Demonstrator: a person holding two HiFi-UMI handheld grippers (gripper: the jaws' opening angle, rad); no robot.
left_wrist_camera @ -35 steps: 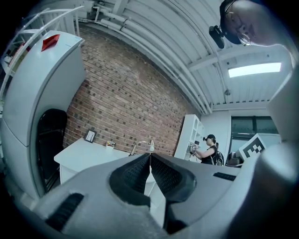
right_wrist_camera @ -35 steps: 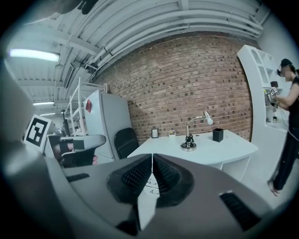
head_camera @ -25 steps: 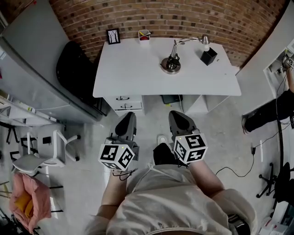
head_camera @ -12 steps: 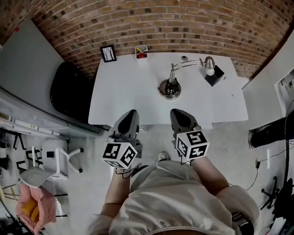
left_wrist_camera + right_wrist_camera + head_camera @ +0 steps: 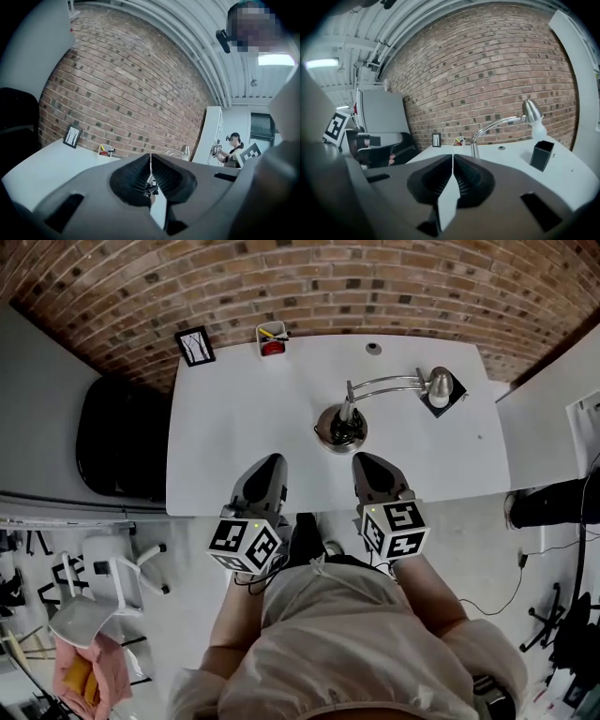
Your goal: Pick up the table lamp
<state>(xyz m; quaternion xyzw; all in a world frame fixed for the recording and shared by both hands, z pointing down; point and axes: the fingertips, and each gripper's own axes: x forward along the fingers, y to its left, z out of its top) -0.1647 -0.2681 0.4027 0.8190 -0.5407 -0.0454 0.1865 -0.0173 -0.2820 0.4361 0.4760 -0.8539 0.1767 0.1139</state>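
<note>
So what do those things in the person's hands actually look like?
They are a matching pair of rounded, dark grey grippers, the left gripper and the right gripper. Each has two jaws lined with black ribbed pads. At the back of each sits a white cube printed with black square markers. The person wears a pale, loose top.
</note>
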